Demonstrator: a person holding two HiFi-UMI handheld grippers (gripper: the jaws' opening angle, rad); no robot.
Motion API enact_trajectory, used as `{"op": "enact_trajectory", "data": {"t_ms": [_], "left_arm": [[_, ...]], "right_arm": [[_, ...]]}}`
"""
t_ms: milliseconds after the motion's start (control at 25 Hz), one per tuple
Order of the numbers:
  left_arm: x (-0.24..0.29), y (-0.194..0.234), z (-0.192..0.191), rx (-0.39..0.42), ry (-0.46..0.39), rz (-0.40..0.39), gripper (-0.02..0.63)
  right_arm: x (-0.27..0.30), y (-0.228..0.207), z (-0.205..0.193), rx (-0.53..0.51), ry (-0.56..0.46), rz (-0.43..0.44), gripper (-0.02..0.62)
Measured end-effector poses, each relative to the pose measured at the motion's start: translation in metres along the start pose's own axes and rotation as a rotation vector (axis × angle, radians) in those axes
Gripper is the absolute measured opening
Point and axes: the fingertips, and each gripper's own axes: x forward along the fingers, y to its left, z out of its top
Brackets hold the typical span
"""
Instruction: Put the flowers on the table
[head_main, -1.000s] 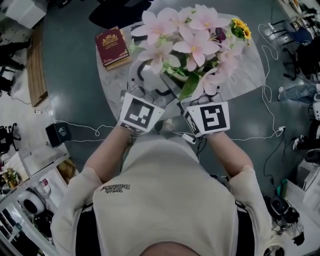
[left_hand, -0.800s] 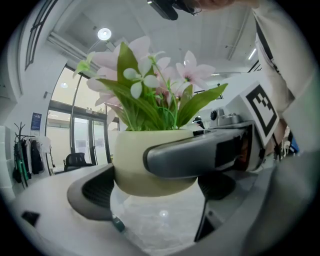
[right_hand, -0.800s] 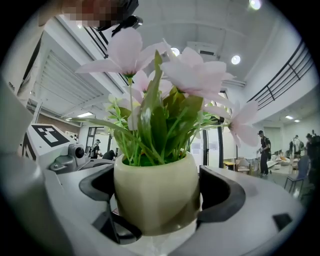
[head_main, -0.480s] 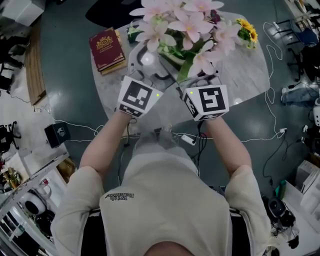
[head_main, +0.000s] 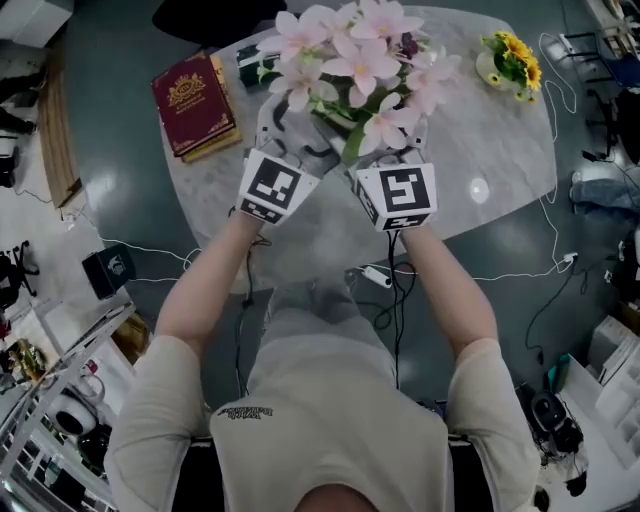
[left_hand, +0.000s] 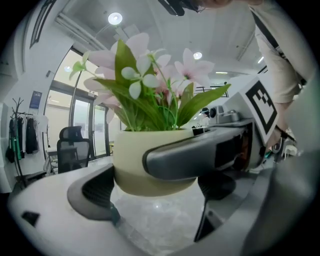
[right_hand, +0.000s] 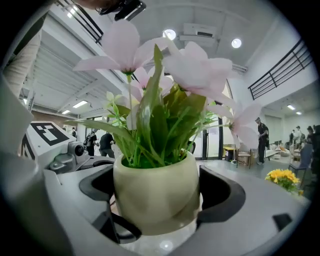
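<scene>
The left tool (left_hand: 154, 194) and right tool (right_hand: 158, 201) each clamp the cream pot (left_hand: 131, 152) of pink flowers (head_main: 355, 62), low over the marble worktop (head_main: 485, 150). The pot looks smooth, probably slippery and breakable. The blooms are soft, so gripping the pot's 2 sides suits.

The flower pot (right_hand: 155, 195) hangs between the left gripper (left_hand: 156, 186) and right gripper (right_hand: 156, 200) over the tabletop's (head_main: 480, 140) middle; a book (head_main: 190, 95) lies at the left edge, a small posy (head_main: 512, 55) near the far right corner
</scene>
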Motion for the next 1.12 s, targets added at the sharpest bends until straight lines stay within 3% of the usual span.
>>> {"op": "enact_trajectory", "data": {"t_ms": [400, 640, 1120], "left_arm": [[0.057, 0.014, -0.091, -0.003, 0.065, -0.038, 0.494], [0.079, 0.014, -0.137, -0.012, 0.147, -0.052, 0.494], [0.096, 0.020, -0.203, -0.042, 0.357, -0.068, 0.494]], "right_arm": [[0.045, -0.033, -0.096, 0.065, 0.025, -0.020, 0.520], [0.060, -0.043, -0.143, 0.106, 0.061, -0.013, 0.520], [0.086, -0.048, -0.193, 0.111, 0.127, 0.003, 0.520]]}}
